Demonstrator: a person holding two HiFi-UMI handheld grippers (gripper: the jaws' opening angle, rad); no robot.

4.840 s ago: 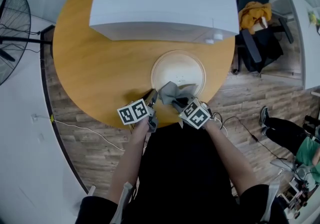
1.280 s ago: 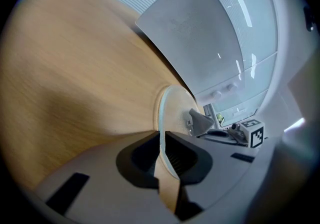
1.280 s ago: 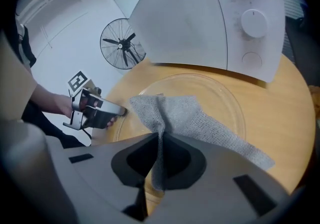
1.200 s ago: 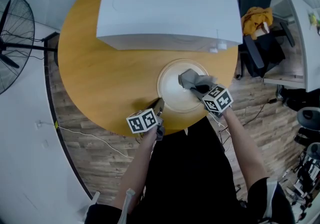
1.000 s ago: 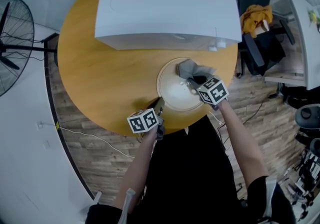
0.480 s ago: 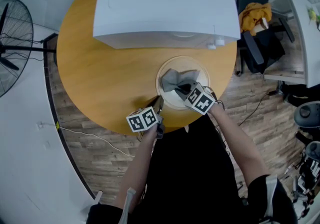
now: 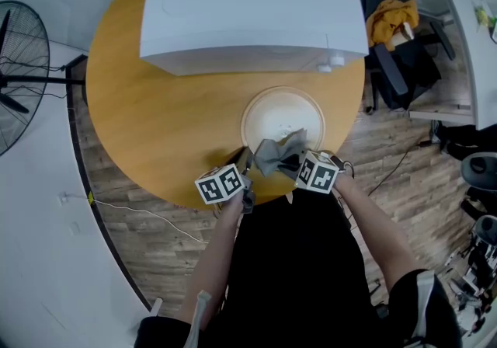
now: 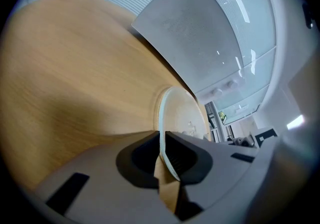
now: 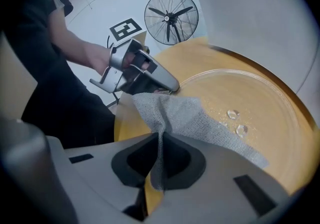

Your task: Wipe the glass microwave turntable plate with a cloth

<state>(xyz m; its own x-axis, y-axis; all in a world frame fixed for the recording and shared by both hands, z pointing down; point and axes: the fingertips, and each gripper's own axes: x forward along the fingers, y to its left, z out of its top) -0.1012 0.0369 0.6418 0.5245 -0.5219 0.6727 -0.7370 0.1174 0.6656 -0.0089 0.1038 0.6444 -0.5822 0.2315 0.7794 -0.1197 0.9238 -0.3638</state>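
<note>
The round clear glass turntable plate [image 7: 281, 115] lies on the round wooden table [image 7: 147, 106], before the white microwave [image 7: 252, 5]. My left gripper [image 7: 244, 158] pinches its near rim. My right gripper [image 7: 289, 161] clamps the grey woven cloth [image 7: 272, 154], draped over that rim.

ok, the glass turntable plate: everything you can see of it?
The plate is a round disc of clear glass with a raised rim, lying flat on the wooden table before the microwave. Two clear beads sit near its middle. The left gripper clamps its near rim; the grey cloth, in the right gripper, drapes on its near edge.
</note>
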